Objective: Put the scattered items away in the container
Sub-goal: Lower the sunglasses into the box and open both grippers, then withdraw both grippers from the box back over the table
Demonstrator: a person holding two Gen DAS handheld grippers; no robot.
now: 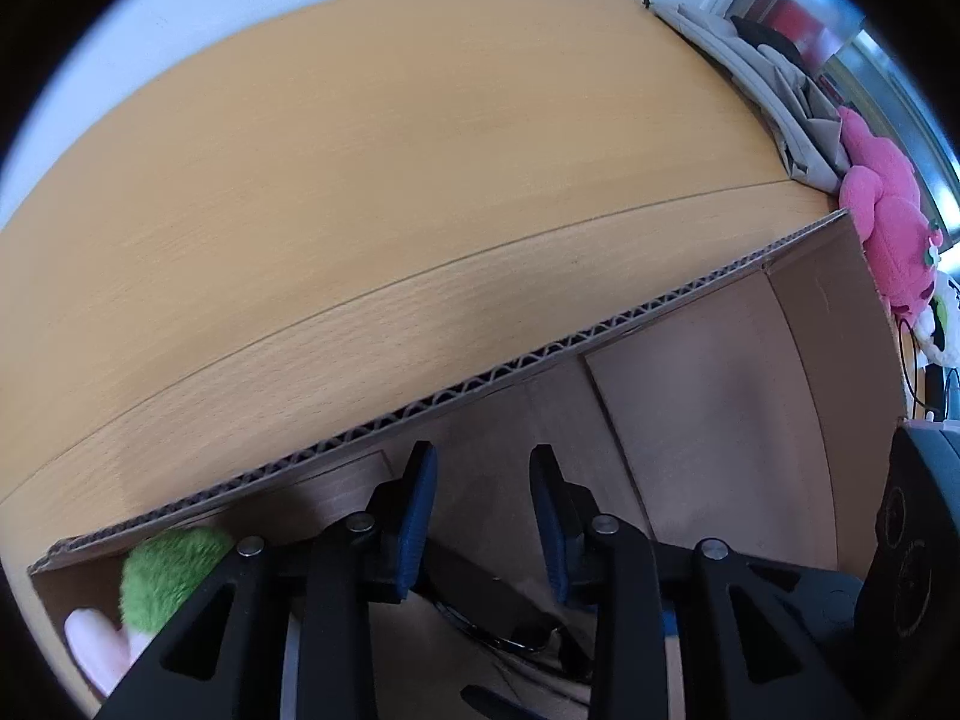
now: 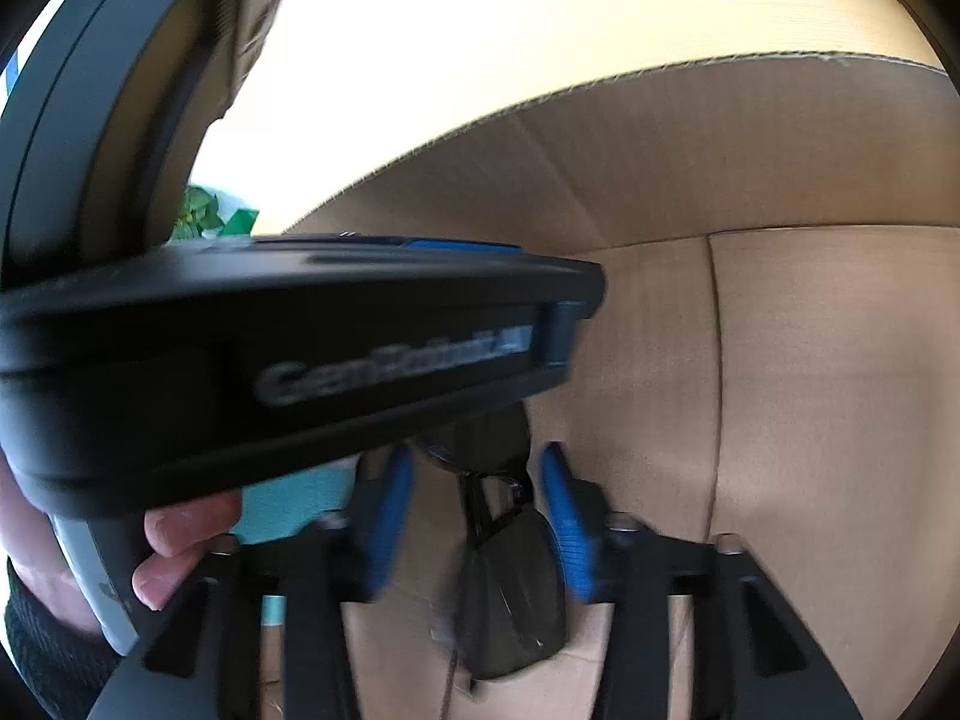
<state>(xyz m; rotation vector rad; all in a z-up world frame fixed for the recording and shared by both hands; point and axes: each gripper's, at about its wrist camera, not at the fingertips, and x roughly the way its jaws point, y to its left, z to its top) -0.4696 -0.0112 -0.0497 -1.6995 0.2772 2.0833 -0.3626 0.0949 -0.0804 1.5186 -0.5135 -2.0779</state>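
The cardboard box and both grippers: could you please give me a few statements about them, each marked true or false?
1. The left gripper is open, with nothing between its pads. True.
2. The sunglasses lie on the wooden table outside the box. False: they are inside the cardboard box.
3. A green plush toy sits in the box, near its wall. True.
4. The right gripper is clamped shut on the sunglasses. False: it is open, its pads either side of them.
5. The pink plush toy lies inside the box. False: it is outside, beyond the corner.
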